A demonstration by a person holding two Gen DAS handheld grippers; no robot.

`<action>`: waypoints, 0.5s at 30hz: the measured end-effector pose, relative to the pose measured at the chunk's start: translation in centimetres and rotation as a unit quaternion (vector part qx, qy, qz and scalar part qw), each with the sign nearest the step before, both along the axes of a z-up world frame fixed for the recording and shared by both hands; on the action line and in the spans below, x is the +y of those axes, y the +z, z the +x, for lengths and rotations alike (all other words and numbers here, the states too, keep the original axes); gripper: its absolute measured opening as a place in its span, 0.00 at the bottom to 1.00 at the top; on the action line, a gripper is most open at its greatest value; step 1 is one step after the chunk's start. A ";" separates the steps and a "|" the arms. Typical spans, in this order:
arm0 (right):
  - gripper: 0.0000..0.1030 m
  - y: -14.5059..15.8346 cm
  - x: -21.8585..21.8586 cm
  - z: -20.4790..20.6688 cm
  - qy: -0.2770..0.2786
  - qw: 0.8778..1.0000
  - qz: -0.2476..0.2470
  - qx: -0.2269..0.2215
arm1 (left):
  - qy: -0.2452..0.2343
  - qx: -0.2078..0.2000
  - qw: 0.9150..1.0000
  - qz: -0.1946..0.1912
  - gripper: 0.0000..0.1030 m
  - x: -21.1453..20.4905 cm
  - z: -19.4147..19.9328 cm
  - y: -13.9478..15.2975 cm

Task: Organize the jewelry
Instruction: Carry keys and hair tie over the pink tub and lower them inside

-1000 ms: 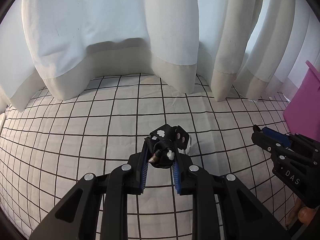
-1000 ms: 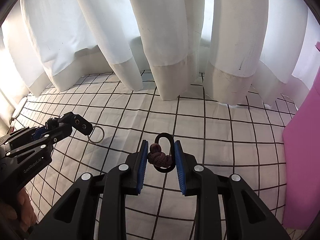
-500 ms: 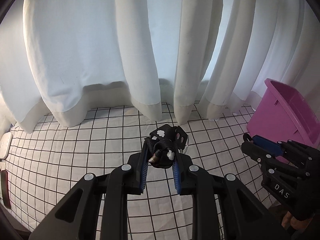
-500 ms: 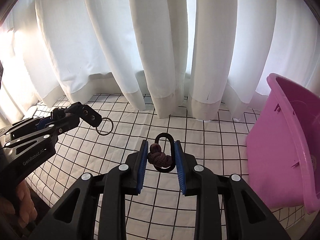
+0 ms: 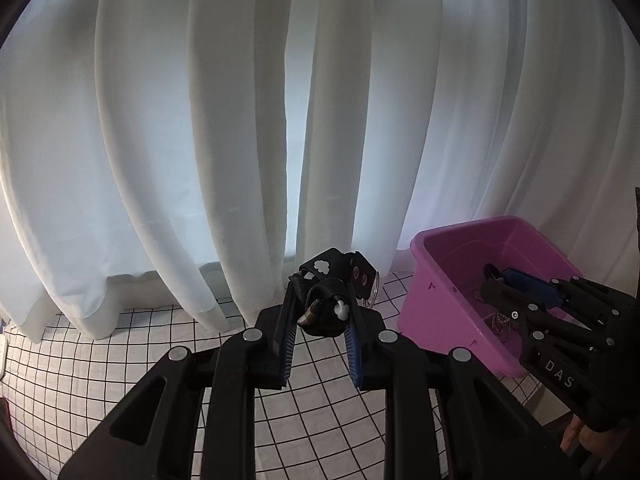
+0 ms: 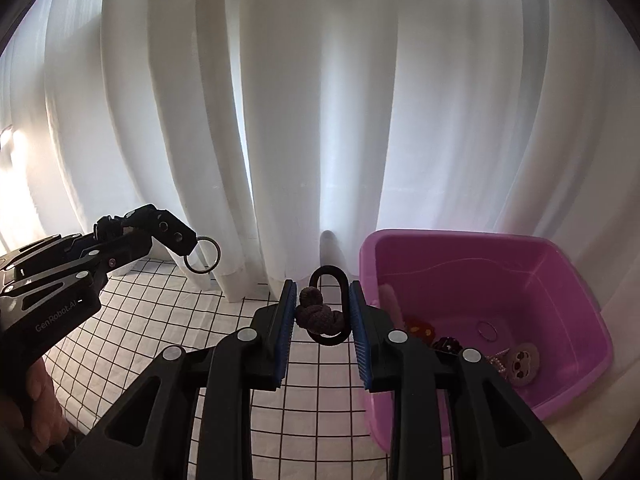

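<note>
My left gripper is shut on a black strap keychain with white cloud marks; its metal ring hangs free in the right wrist view. My right gripper is shut on a black carabiner with a dark knotted cord. Both are held in the air above the checked cloth. In the left wrist view the right gripper reaches over the pink bin. In the right wrist view the bin sits at the right and holds several trinkets.
A white cloth with a black grid covers the table. White curtains hang close behind it. The pink bin stands at the table's right end. A hand holds the left gripper at the lower left.
Both grippers have risen well above the cloth with their items and moved right; the pink bin has come fully into view, and the right gripper now reaches over it.
</note>
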State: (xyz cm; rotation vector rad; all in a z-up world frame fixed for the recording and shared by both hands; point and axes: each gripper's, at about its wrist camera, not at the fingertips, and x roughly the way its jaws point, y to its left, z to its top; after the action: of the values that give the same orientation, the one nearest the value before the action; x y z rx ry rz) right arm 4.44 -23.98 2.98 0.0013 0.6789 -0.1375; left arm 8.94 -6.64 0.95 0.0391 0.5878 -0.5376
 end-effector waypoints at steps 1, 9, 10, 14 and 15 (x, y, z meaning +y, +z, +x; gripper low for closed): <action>0.25 0.3 -1.3 -0.3 -0.005 1.000 -0.001 -0.001 | -0.004 -0.003 1.000 -0.003 0.21 -1.3 -0.3 0.4; 0.25 2.6 -12.6 -2.6 -0.026 1.000 -0.009 -0.010 | -0.036 -0.002 0.999 -0.022 0.21 -12.9 -2.6 2.4; 0.25 2.6 -14.0 -2.7 -0.027 1.000 -0.007 -0.009 | -0.038 0.001 0.999 -0.022 0.21 -14.3 -2.8 2.5; 0.25 1.8 -18.5 -2.8 -0.024 1.000 0.002 0.001 | -0.037 0.019 0.999 -0.016 0.21 -19.6 -3.2 2.1; 0.25 1.4 -19.4 -2.7 -0.021 1.000 0.005 0.004 | -0.035 0.026 0.999 -0.013 0.21 -20.6 -3.2 1.8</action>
State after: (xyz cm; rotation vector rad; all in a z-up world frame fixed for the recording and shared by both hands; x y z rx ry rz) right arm 1.77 -43.41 4.40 0.0242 0.6887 -0.1753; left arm 5.74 -27.24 2.71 0.0208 0.6307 -0.6164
